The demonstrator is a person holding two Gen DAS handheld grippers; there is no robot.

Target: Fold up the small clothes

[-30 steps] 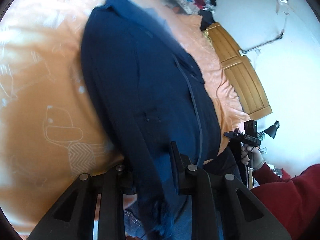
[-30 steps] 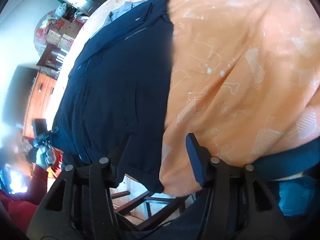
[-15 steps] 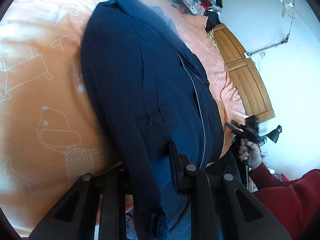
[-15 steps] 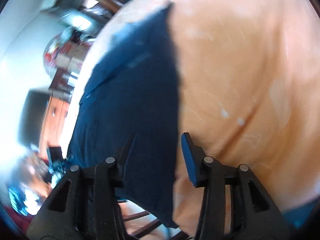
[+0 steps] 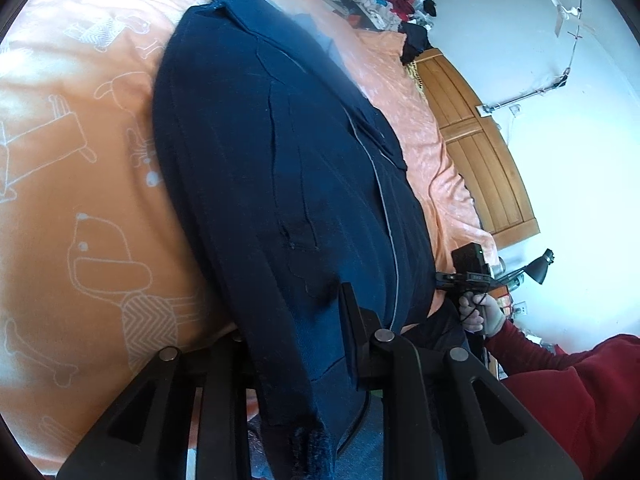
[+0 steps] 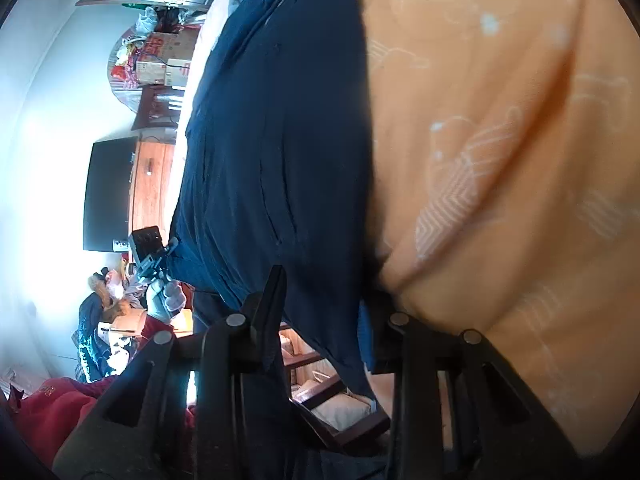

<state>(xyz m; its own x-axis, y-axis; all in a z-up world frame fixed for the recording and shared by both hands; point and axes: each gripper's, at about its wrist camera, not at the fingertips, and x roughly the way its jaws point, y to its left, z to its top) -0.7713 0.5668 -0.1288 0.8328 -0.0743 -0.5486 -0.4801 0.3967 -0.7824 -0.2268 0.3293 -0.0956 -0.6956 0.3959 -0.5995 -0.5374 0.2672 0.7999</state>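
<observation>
Left wrist view: a dark navy garment (image 5: 280,168) lies flat along an orange bedsheet (image 5: 80,184) printed with white cartoon dogs. Its near hem hangs over the edge of the bed toward you. Your left gripper (image 5: 296,332) has its two fingers set around that hem, one on each side of the cloth, pinching it. Beyond the garment's far side edge, your other hand (image 5: 480,312) in a red sleeve holds the second tool.

Right wrist view: the same garment (image 6: 280,140) fills the middle, with the sheet (image 6: 500,140) beside it. Your right gripper (image 6: 324,320) straddles the hem at the corner next to the bare sheet, fingers closed in on the cloth; I judge it gripped.

You seem set to lift the hem and carry it toward the collar. To do it well, raise both corners together at one height, keep the hem taut between them, and lay it down square to the garment's sides so no crease forms.
</observation>
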